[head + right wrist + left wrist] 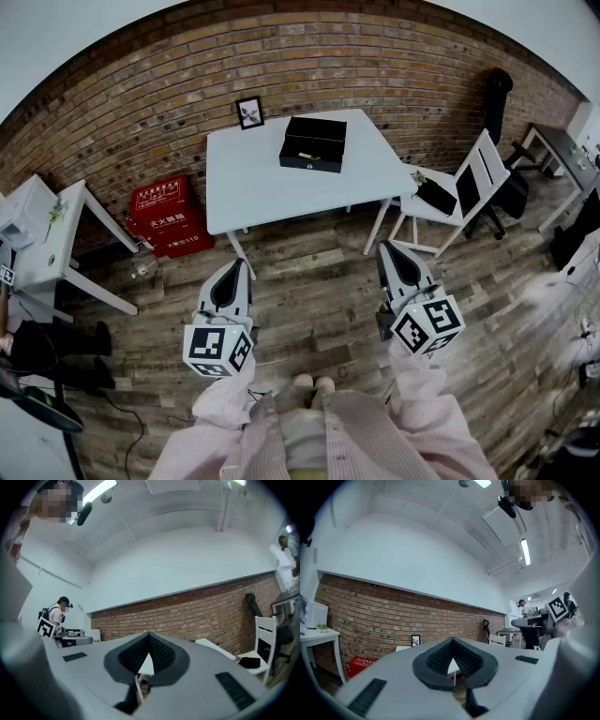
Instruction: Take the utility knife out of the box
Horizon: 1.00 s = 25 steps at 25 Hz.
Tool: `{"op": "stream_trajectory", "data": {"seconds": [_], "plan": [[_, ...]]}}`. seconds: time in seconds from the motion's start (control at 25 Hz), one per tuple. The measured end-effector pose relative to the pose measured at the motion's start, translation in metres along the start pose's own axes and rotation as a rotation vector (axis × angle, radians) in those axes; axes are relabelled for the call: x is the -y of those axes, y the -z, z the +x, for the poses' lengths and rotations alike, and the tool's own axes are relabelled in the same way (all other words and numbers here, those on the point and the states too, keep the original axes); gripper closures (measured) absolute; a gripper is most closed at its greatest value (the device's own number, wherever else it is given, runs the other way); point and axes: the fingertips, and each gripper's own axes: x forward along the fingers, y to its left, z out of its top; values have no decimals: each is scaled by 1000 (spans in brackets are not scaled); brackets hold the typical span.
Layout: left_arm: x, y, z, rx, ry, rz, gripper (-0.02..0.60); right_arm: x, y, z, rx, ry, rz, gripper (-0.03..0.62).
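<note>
Far left: white side desk [58, 217], cut off by the frame edge; red box with white print [169, 217] on the floor against the brick wall. Left claw [232, 270] is clenched: in the left gripper view the tips meet with nothing between them, only a small gap behind the pads. It's held over the wood floor, well short of the counter [253, 178]. A small picture frame [249, 112] stands at the counter's back left corner. Black box [314, 142] sits toward the back of the counter, lid down. The utility knife isn't visible in any view, so I can't confirm what's in the box. Both gripper views lose the box behind the claw bodies; only a sliver of white counter shows through each pad gap. Right claw [394, 255] is clenched too, tips together, empty, over the floor near the counter's front right leg. Right of that: white chair [464, 192] with a dark item [436, 196] on the seat, too small to identify. Far right edge is blurred clutter.
</note>
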Motion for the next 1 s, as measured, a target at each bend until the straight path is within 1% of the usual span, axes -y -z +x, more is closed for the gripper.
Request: {"op": "stream_trajectory", "data": {"seconds": [0.2, 0.36, 0.56, 0.88, 1.0], "plan": [[5, 5, -1, -9, 2, -11, 589, 3, 5, -4, -12, 2, -7, 592], [10, 9, -1, -20, -8, -21, 589, 11, 7, -8, -11, 8, 11, 591], [17, 12, 2, -25, -22, -31, 589, 19, 12, -7, -22, -1, -2, 591], [32, 19, 4, -23, -38, -37, 589, 33, 19, -12, -25, -17, 26, 589], [37, 22, 6, -30, -40, -39, 589, 38, 23, -13, -35, -19, 25, 564]]}}
